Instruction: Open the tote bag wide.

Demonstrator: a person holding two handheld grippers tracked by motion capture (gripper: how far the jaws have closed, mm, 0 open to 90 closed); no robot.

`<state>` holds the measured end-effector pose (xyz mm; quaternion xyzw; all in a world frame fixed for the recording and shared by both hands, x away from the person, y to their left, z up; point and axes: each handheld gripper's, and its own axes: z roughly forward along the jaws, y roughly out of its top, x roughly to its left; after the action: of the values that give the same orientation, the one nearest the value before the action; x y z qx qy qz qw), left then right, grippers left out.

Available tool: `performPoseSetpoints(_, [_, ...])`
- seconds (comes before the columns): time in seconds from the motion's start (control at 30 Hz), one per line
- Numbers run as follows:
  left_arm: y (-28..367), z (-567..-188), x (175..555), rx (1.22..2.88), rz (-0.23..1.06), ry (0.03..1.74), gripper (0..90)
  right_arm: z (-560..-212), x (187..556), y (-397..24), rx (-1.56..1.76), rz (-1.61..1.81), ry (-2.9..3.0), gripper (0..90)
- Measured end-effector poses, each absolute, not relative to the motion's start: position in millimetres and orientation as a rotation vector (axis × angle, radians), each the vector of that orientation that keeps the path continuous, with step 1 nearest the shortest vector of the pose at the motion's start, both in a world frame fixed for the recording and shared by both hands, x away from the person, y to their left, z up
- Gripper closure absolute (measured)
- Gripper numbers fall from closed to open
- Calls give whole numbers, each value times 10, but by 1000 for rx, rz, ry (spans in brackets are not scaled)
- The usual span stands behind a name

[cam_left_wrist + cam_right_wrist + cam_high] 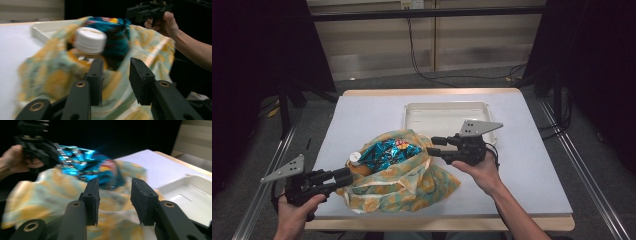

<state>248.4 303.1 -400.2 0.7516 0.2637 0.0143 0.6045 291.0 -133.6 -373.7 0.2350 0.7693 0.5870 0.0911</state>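
A yellow and teal patterned cloth bag [404,187] lies open on the white table top. Inside it sit a shiny blue snack packet [389,150] and an orange bottle with a white cap [355,156]. My left gripper [344,176] is at the bag's left edge, jaws apart, with nothing pinched. In the left gripper view the bottle [90,41] and the packet [115,37] stand just beyond the gripper [115,75]. My right gripper [434,145] hovers at the bag's right rim, also open. In the right gripper view the gripper [115,197] points at the packet [82,162] and the bag [50,192].
A shallow white tray [447,107] rests at the back of the table, just behind the right gripper. The table top [522,165] has a wooden rim. Dark stands and cables line both sides on the floor.
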Motion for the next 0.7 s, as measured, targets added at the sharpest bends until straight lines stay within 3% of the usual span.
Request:
performPoseSetpoints(0.17, [2821,-4016,2461,1785,0,562,551,-3698,2742,-1258,644,1763,2348,551])
performPoseSetpoints(0.2, [2780,-4028,2471,1808,7,562,493,-3700,2675,-1208,614,1760,2374,533])
performPoseSetpoints(0.27, [2671,-4065,2455,1853,-1,551,492,-3708,2646,-1181,600,1763,2389,518])
performPoseSetpoints(0.37, [2591,-4110,2427,1902,-14,510,698,-3761,2588,-1096,569,1742,2433,472])
performPoseSetpoints(0.4, [2566,-4134,2407,1907,-22,503,887,-3807,2576,-1053,561,1730,2455,448])
performPoseSetpoints(0.6, [2519,-4095,2327,1882,-84,469,900,-3961,2556,-956,542,1684,2522,395])
performPoseSetpoints(0.67, [2506,-4096,2324,1886,-85,464,900,-3987,2550,-946,538,1669,2534,395])
performPoseSetpoints(0.7, [2487,-4112,2328,1889,-86,464,900,-4036,2537,-937,529,1647,2549,442])
